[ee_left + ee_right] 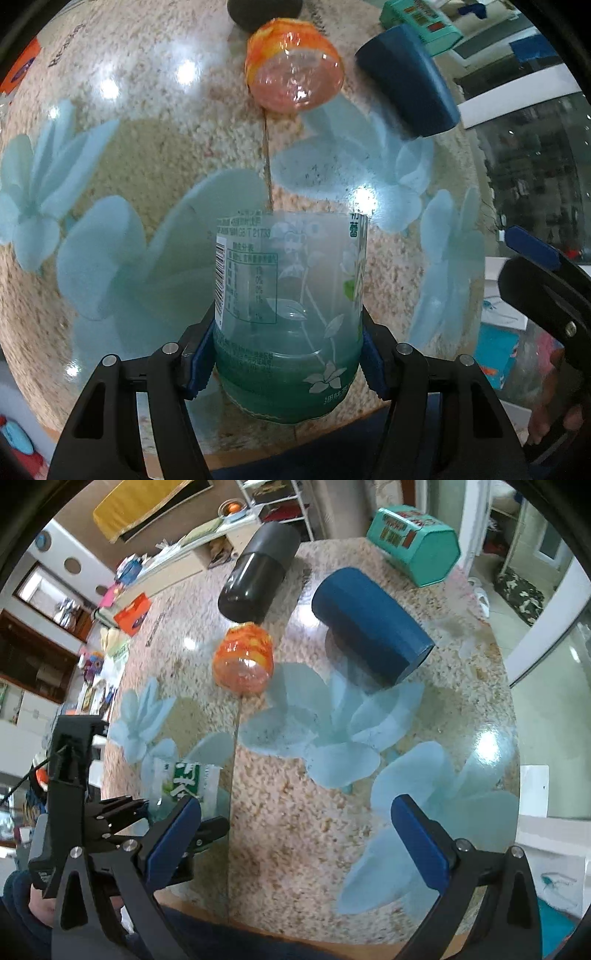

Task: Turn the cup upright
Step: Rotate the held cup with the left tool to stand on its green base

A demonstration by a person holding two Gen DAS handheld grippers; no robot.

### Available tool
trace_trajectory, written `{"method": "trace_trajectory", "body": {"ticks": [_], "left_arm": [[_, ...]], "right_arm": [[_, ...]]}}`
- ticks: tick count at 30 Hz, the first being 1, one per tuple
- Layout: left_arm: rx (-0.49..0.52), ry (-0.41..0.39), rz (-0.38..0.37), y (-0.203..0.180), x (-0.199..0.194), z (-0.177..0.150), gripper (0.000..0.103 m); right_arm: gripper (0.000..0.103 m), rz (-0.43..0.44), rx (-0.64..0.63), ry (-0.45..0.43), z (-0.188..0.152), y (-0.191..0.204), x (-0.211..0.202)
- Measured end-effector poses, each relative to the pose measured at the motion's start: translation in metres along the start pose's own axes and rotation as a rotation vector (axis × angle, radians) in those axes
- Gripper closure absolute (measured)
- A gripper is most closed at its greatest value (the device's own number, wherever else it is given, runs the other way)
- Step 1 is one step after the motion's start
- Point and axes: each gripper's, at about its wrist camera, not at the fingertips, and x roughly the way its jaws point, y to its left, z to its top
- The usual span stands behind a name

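A clear plastic cup [288,314], cut from a green tea bottle with a printed label, stands with its open end up at the near table edge. My left gripper [288,365] is shut on its lower part, blue pads on both sides. The cup also shows at the left of the right wrist view [188,779], held by the left gripper [162,812]. My right gripper [295,845] is open and empty above the near part of the table.
An orange plastic cup [295,66] [243,657], a dark blue cup [406,77] [369,627] and a black cup [258,572] lie on their sides on the round flowered table [295,812]. A teal tin [413,542] lies at the far edge.
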Motion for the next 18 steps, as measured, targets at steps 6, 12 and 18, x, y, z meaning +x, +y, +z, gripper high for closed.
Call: {"method": "trace_trajectory", "body": {"ticks": [6,12,18], "left_arm": [[-0.027,0.015,0.049,-0.009,0.016,0.003,0.034],[-0.042,0.028,0.082,-0.015,0.029,0.005,0.034],[-0.027,0.041,0.111,-0.024,0.036,0.009,0.033]], "right_arm": [[0.0,0.026,-0.001,0.031,0.001,-0.017,0.006],[0.0,0.04,0.006,0.05,0.004,-0.029,0.008],[0.0,0.058,-0.004,0.059,0.006,-0.03,0.009]]}}
